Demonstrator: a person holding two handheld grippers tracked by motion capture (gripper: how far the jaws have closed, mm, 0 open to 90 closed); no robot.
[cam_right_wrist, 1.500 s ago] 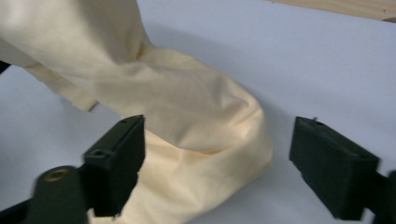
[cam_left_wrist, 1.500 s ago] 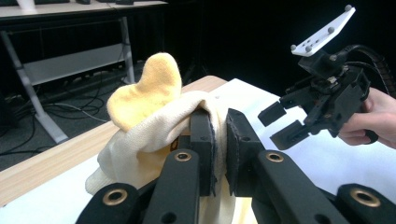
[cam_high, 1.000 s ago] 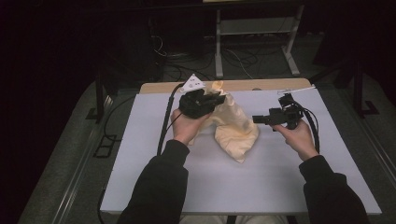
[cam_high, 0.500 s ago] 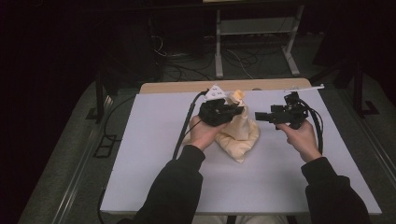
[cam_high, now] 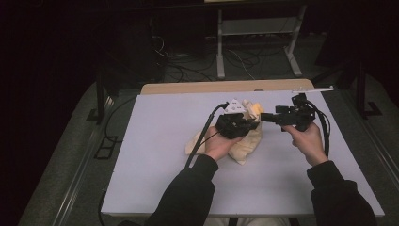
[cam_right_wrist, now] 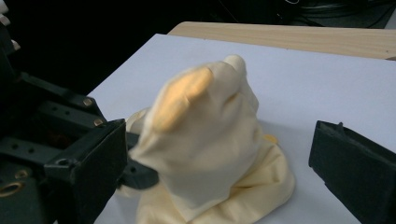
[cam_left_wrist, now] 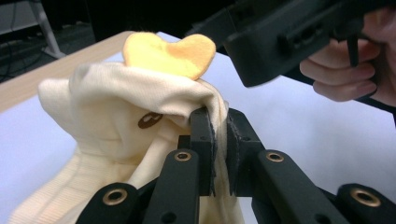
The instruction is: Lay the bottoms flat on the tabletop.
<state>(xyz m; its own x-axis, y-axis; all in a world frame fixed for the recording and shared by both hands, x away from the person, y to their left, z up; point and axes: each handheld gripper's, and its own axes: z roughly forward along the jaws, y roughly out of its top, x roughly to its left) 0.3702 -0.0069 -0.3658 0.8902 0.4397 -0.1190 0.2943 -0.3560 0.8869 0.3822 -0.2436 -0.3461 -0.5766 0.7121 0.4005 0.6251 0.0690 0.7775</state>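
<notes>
1. Your left gripper (cam_left_wrist: 218,140) is pinching a fold of the cream cloth (cam_left_wrist: 116,126); its jaws are standing almost together, with the fabric squeezed between the pads.
2. That grip is lifting the cloth into a peak, and a yellow-orange patch (cam_left_wrist: 170,51) is sitting at the top of it.
3. The rest of the cloth (cam_high: 242,143) is lying bunched on the white bench (cam_high: 155,141), near its middle and just in front of your left hand (cam_high: 217,143).
4. Your right gripper (cam_right_wrist: 219,154) is holding its jaws wide, one on each side of the raised cloth (cam_right_wrist: 205,135), and neither pad is pressing on it.
5. From above, your right gripper (cam_high: 268,117) is pointing across toward your left gripper (cam_high: 251,125), the two tips nearly meeting over the cloth.
6. Your right hand (cam_high: 308,139) is holding its gripper above the bench, to the right of the cloth.
</notes>
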